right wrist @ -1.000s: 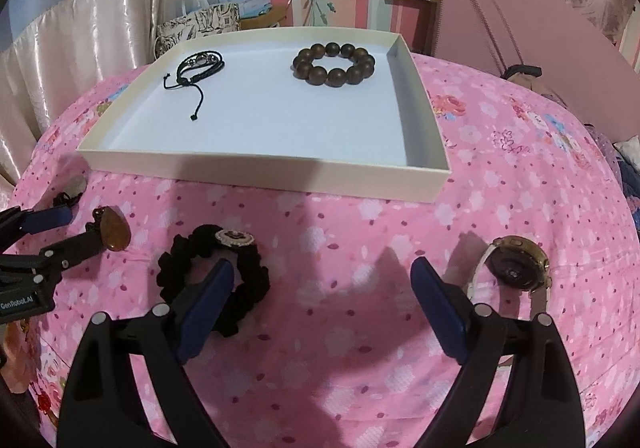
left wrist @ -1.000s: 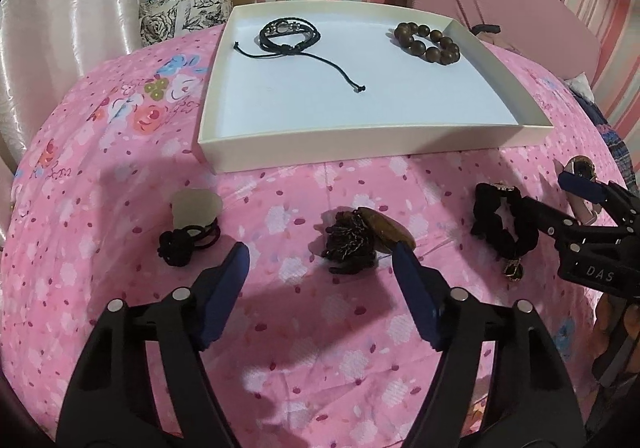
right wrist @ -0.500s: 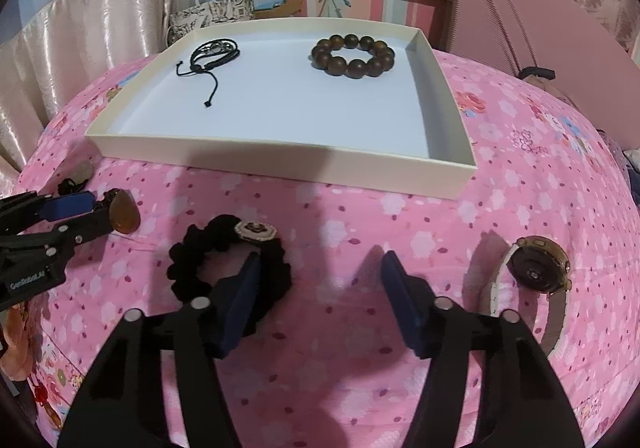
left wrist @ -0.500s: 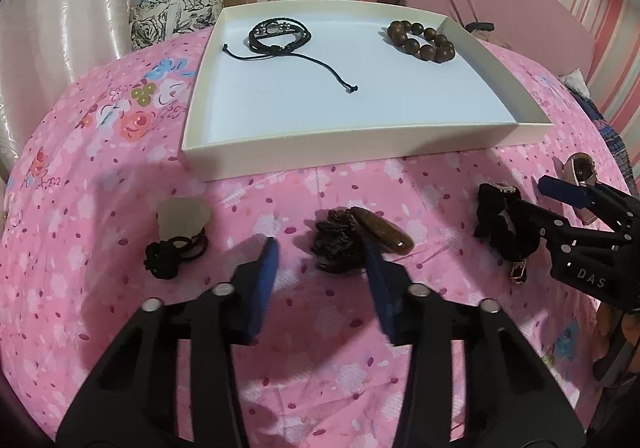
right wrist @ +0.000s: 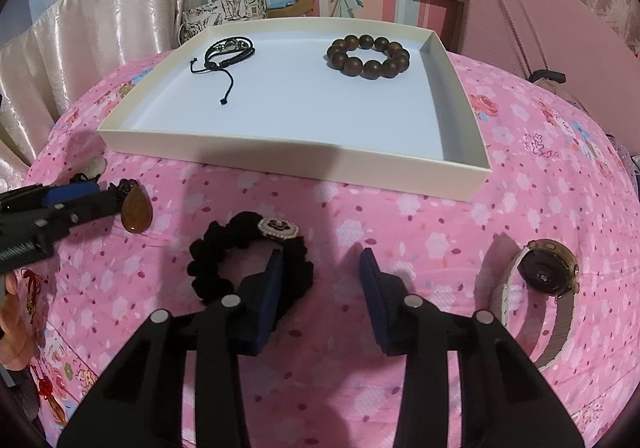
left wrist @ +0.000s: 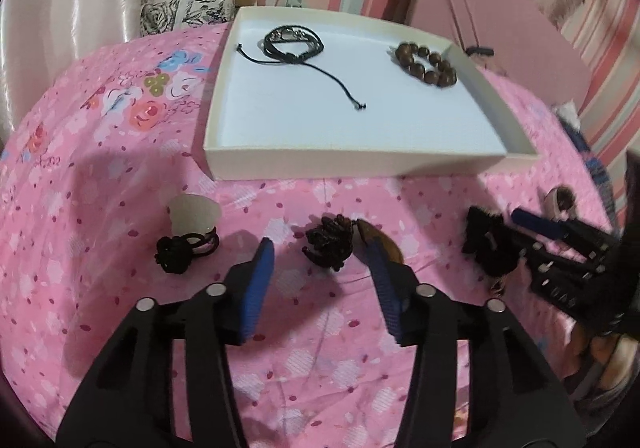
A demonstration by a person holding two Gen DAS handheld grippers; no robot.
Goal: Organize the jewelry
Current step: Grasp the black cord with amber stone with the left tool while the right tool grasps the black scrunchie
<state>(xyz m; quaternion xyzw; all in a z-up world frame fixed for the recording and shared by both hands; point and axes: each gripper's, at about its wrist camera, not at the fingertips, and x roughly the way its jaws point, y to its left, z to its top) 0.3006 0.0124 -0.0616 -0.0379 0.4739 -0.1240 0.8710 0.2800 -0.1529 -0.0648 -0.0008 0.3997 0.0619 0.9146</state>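
Observation:
A cream tray [left wrist: 360,163] [right wrist: 280,151] holds a black cord bracelet [left wrist: 294,41] [right wrist: 230,51] and a brown bead bracelet [left wrist: 426,63] [right wrist: 368,55]. My left gripper [left wrist: 320,248] is open, its fingers on either side of a dark chain with an amber pendant [left wrist: 332,244] [right wrist: 136,211] on the pink cloth. My right gripper [right wrist: 320,260] is open, its left finger over a black scrunchie bracelet [right wrist: 224,252] [left wrist: 488,244]. A watch [right wrist: 544,276] lies to the right. A pale pendant on black cord [left wrist: 192,224] lies to the left.
The pink flowered cloth [left wrist: 100,167] covers a rounded surface that falls away at the sides. A patterned bag [left wrist: 188,3], curtains [right wrist: 80,39] and a pink board [right wrist: 540,27] stand behind the tray.
Both grippers have narrowed from wide open. The left has moved closer to the chain and pendant, the right closer to the scrunchie bracelet.

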